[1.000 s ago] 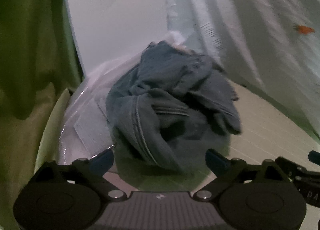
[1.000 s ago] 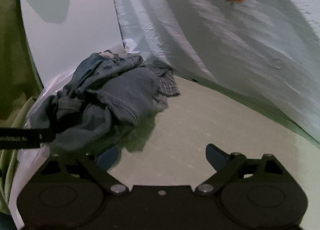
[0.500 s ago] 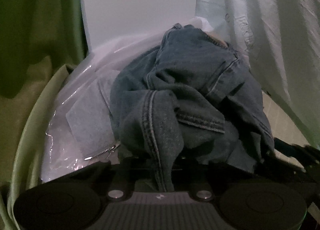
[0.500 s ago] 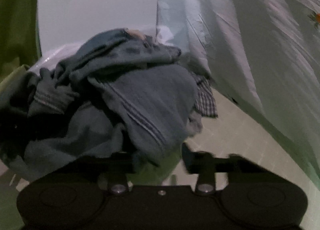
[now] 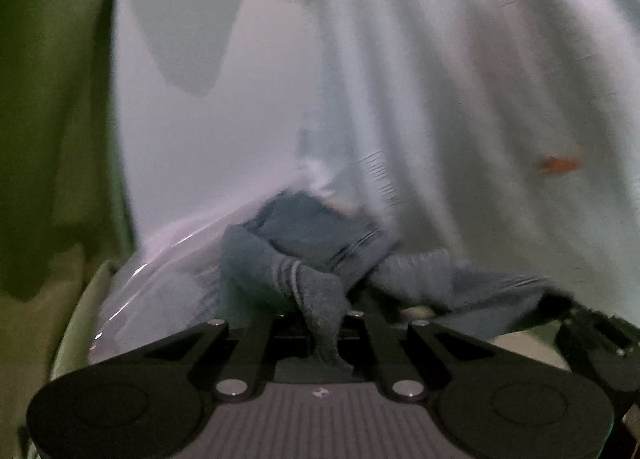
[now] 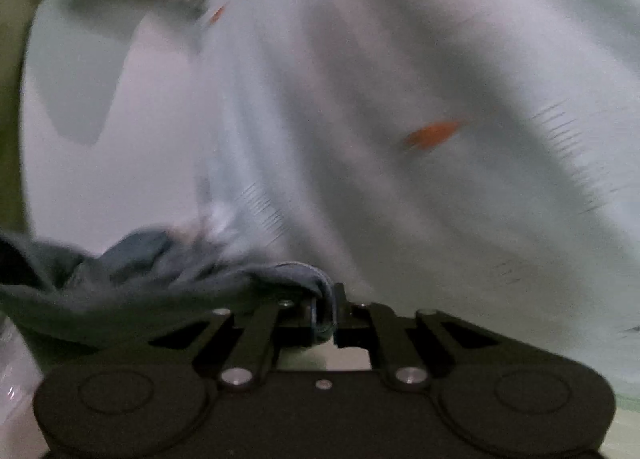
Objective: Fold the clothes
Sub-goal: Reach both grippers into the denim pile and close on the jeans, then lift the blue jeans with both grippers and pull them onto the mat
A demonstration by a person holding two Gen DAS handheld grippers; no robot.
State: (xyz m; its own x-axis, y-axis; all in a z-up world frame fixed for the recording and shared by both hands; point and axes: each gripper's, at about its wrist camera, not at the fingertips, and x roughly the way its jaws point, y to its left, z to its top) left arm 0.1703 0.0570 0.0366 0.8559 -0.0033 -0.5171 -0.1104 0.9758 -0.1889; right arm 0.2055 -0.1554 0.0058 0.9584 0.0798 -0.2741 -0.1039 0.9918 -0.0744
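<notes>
Clearly the jeans (image 5: 320,255) are the garment in hand: a crumpled blue denim heap sitting low in the middle of the left wrist view and at the lower left of the right wrist view, both pictures smeared by motion. One thick seamed fold runs down into the left claw (image 5: 326,333), whose jaws are clenched on it. Another edge of the same denim is pinched in the right claw (image 6: 322,317), likewise clamped tight, with cloth stretching away to the left of that frame. Behind the heap lies a clear plastic bag (image 5: 160,279) at lower left, a white sheet (image 5: 460,99) with small orange marks fills the upper right, and a green cloth (image 5: 48,99) hangs along the left edge.

As I judge it, the step is lifting and shaking the jeans open. Doing it well likely means keeping both grips firm, drawing the claws apart until the denim hangs flat, and clearing the bag before laying it on the surface.
</notes>
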